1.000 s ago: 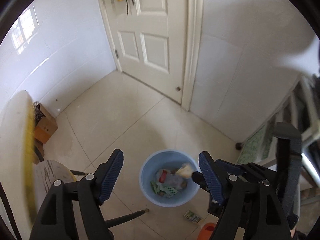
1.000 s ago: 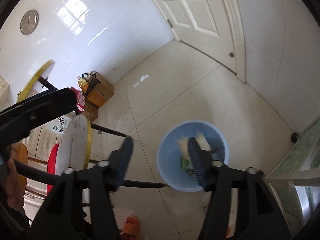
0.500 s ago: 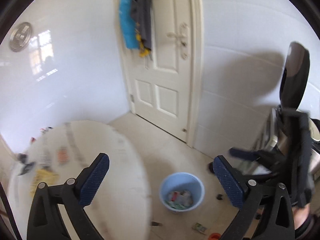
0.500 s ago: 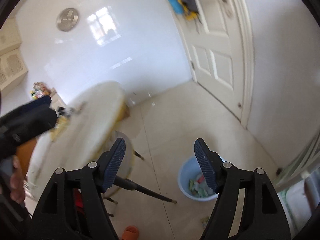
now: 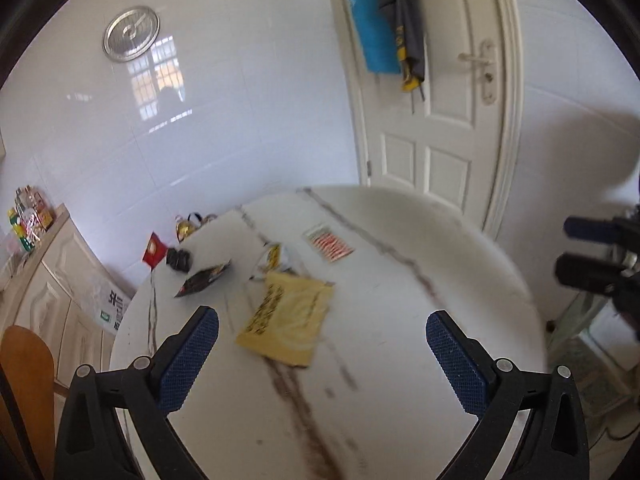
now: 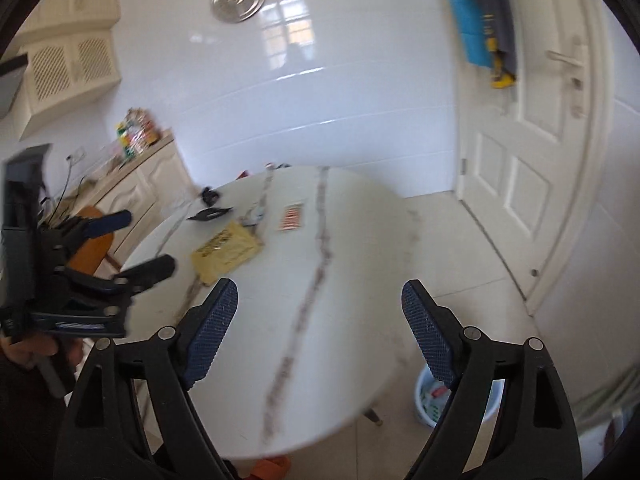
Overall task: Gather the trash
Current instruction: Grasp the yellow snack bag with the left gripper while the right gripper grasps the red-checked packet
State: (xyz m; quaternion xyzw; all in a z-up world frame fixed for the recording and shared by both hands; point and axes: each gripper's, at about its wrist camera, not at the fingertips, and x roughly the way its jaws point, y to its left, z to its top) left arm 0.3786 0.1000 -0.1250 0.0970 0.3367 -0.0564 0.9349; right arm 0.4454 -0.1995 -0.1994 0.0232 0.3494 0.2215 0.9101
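- Trash lies scattered on the round white worktop (image 5: 400, 288), toward its far side: a yellow packet (image 5: 286, 318) nearest the grippers, a striped wrapper (image 5: 329, 242) beyond it, a crumpled silvery wrapper (image 5: 276, 258), a dark wrapper (image 5: 202, 280) and a small black lump (image 5: 179, 259) at left.
- Left gripper (image 5: 322, 354) hangs released at the bottom of its view; its jaws have just been opening and are spread wide with nothing between them, probably made ready for the broad yellow packet straight ahead.
- Right gripper (image 6: 320, 332) is likewise released and empty, jaws just opened further, aimed over the bare near part of the worktop.
- Blue bin (image 6: 426, 400) stands on the floor at lower right of the right view, just past the worktop's edge, already holding scraps; that seems close enough for short carries.
- Both grippers tilt downward toward the worktop, which suits an approach from above on flat wrappers.
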